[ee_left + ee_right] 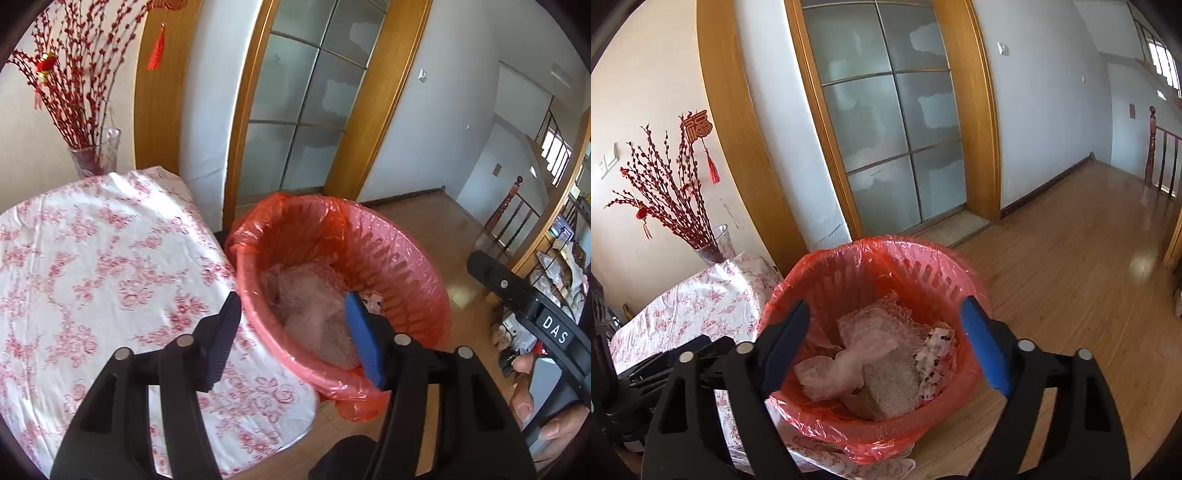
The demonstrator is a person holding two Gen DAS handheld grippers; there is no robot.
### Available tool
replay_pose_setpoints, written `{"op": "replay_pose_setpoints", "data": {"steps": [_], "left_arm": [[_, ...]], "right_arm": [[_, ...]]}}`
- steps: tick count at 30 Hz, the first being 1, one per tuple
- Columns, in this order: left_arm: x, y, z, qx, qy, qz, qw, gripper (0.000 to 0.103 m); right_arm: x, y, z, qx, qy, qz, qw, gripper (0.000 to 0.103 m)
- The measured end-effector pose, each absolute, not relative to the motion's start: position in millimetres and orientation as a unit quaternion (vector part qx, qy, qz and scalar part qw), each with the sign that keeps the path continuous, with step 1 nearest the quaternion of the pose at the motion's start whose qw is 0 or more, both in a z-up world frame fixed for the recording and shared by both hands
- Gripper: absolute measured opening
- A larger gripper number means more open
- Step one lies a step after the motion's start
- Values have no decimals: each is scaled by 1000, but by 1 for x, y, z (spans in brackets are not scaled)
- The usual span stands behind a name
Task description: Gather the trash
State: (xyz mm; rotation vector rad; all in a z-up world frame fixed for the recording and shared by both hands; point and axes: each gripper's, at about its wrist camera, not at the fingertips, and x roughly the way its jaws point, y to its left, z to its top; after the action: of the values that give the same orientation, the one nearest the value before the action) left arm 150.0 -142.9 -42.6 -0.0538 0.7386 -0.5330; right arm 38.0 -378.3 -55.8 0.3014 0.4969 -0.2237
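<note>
A round bin lined with a red plastic bag point(402, 266) point(923, 266) stands on the wooden floor beside the table. Inside lie pale foam netting point(314, 295) point(890, 384), a thin clear plastic bag point(846, 365) and a white spotted wrapper point(936, 350). My left gripper point(295, 339) hangs open over the bin's near left rim with nothing between its fingers. My right gripper point(886, 347) stands wide open above the bin, its jaws empty, the trash lying below them. The right gripper's body and the hand holding it show at the right edge of the left wrist view.
A table with a red-flowered white cloth point(92, 266) point(701, 299) touches the bin's left side. A glass vase of red branches point(96, 151) point(713, 243) stands at its far end. A frosted glass door point(295, 103) point(886, 129) is behind. Wooden floor point(1071, 258) stretches right toward a stair railing point(1163, 158).
</note>
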Motion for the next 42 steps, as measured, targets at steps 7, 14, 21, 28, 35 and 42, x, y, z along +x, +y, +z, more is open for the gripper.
{"op": "replay_pose_setpoints", "data": {"steps": [7,14,21,28,35,42], "left_arm": [[109,-90,-25,-16,299,-175,938,90],[70,-42,-14,9,252,-85,964,98],[43,-17,-11,19,234,-52,971,99],[23,-11,-14,11,232,-49,971,99],[9,-7,-15,9,225,-49,973,99],[4,-7,-18,4,229,-49,972,99]], "right_arm": [[14,-338,-48,102,221,-123,962,101],[-11,-300,-50,64,197,-140,968,101],[-28,-279,-50,58,196,-134,970,101],[-41,-259,-51,36,192,-130,972,101],[-51,-253,-52,36,192,-132,972,101],[-54,-253,-60,40,209,-133,968,101]]}}
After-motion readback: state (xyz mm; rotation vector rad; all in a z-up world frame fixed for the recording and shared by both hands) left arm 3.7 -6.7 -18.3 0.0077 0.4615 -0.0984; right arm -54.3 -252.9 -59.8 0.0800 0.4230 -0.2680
